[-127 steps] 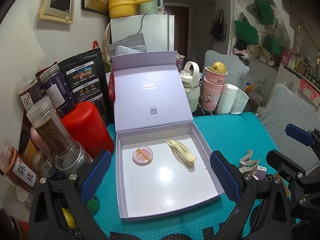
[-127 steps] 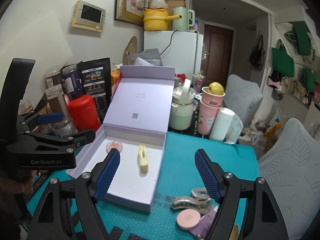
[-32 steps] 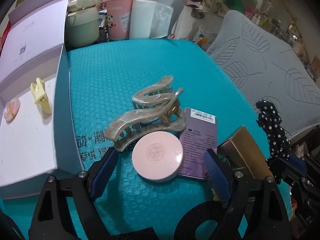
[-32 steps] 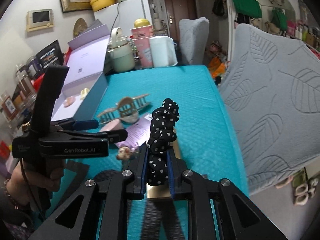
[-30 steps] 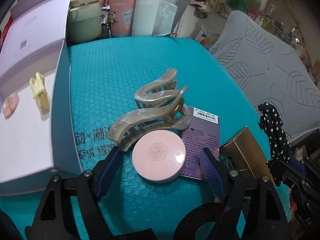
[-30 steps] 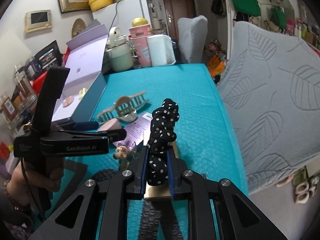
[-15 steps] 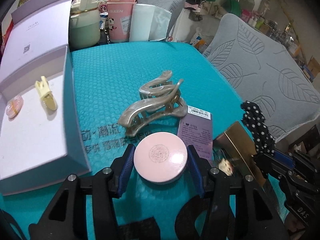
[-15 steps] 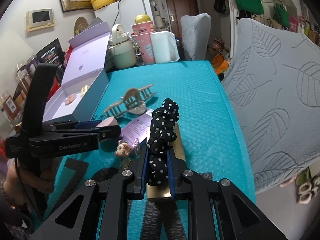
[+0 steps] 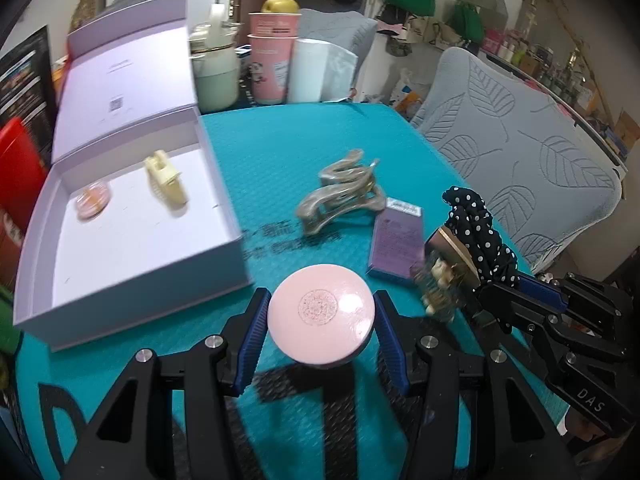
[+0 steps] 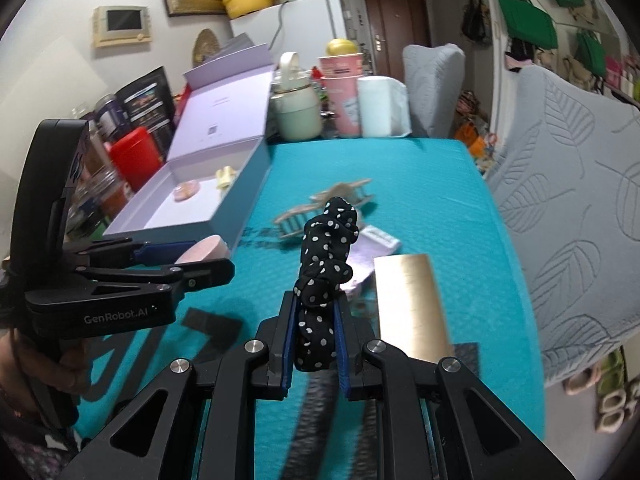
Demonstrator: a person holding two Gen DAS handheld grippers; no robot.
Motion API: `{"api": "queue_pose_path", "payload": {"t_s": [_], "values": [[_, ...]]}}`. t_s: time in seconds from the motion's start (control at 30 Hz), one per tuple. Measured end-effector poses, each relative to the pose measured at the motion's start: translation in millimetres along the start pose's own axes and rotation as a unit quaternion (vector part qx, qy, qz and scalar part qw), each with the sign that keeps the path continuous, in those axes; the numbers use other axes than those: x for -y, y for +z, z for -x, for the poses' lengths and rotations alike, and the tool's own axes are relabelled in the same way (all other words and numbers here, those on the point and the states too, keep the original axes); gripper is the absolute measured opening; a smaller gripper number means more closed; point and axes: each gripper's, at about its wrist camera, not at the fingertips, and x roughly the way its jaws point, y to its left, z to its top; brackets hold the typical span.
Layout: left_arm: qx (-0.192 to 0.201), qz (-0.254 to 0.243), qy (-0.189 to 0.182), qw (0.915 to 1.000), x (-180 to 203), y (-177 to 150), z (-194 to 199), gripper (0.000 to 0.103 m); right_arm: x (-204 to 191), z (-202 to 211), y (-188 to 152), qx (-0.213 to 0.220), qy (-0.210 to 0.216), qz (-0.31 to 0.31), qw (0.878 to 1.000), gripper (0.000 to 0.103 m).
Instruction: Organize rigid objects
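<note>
My left gripper (image 9: 320, 330) is shut on a round pink compact (image 9: 322, 314) and holds it above the teal table, right of the open lilac box (image 9: 132, 276). The compact also shows in the right wrist view (image 10: 202, 255). The box holds a small pink disc (image 9: 93, 201) and a yellow hair clip (image 9: 165, 177). My right gripper (image 10: 316, 344) is shut on a black polka-dot scrunchie (image 10: 326, 256). A beige claw clip (image 9: 340, 196), a purple card (image 9: 398, 242) and a gold box (image 10: 410, 300) lie on the table.
Jars and a red canister (image 10: 130, 156) stand left of the box. A green kettle (image 10: 296, 110), pink cups (image 10: 344, 76) and a paper roll (image 10: 378, 106) stand at the back. A grey leaf-patterned chair (image 10: 580, 200) is at the right edge. A small charm (image 9: 436, 292) lies by the gold box.
My left gripper closed on the pink compact and lifted it off the table toward the camera. The right gripper keeps hold of the scrunchie and has shifted slightly.
</note>
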Motion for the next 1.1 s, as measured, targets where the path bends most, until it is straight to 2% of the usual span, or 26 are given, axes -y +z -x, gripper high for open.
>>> {"api": "queue_pose_path", "payload": {"t_s": [0.27, 0.47, 1.1], "values": [[-0.003, 0.017, 0.014, 0.9998, -17, -23, 19, 0.051, -38, -3, -8, -0.007, 0.033, 0.020, 0.999, 0.017], [0.011, 0.032, 0.040, 0.9987, -34, -32, 38, 0.051, -63, -7, -10, -0.010, 0.056, 0.030, 0.998, 0.017], [0.046, 0.072, 0.086, 0.9927, -85, -40, 82, 0.051, -128, -11, 6, -0.011, 0.102, 0.081, 0.991, 0.017]]}}
